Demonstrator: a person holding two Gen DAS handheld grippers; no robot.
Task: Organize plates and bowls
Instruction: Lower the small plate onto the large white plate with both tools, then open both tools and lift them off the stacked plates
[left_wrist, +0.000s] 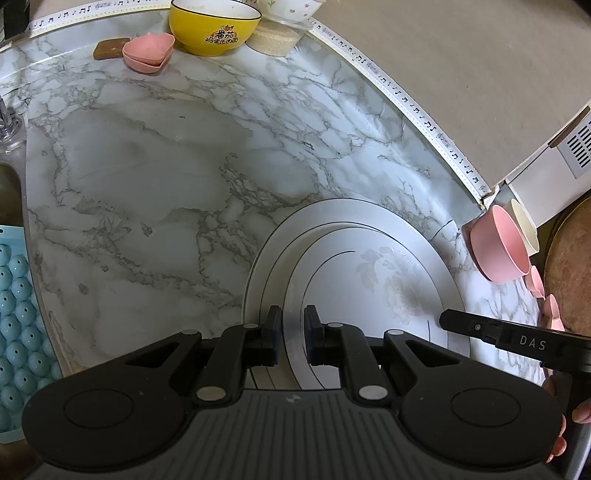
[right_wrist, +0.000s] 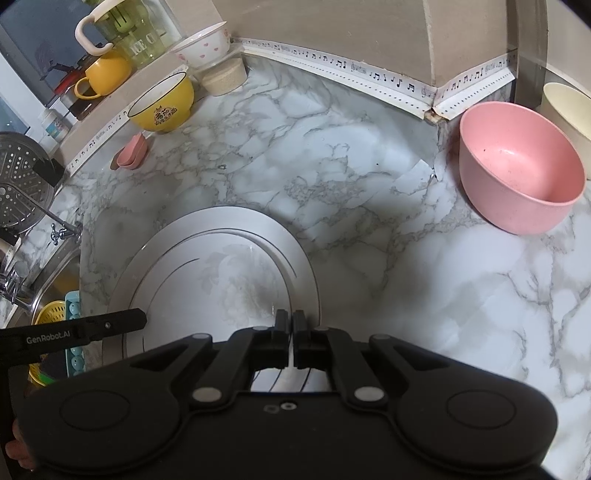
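Plates (left_wrist: 369, 266) sit stacked right under our left claw (left_wrist: 294, 325) in the left wrist view: at least two white plates, the upper one with a faint grey flower print, lying flat on the marble counter (left_wrist: 166, 166). Our left claw is nearly closed, its jaws set narrowly either side of the near rim of the stack, and they look to be pinching that rim, though we cannot tell which plates they catch. The right claw's finger (left_wrist: 476, 326) reaches in from the right, over the stack's right edge. Far ahead of the claw stand a yellow bowl (left_wrist: 214, 26) and small pink heart dishes (left_wrist: 147, 51), nested; to the right, well apart from the stack, a pink bowl (left_wrist: 498, 243) leans against a cream bowl (left_wrist: 524, 225).

In the right wrist view, our right claw (right_wrist: 290, 325) is fully closed at the near right rim of the same plates (right_wrist: 207, 266); the pads meet with almost no gap, so if anything is gripped it is only the thin edge. The left claw's finger (right_wrist: 110, 323) shows at the left. The pink bowl (right_wrist: 517, 166) is ahead and right of this claw, the yellow bowl (right_wrist: 162, 107) ahead and left.

We judge the plates gathered into one pile. The bowls are still scattered about the counter, so sorting them is what remains.
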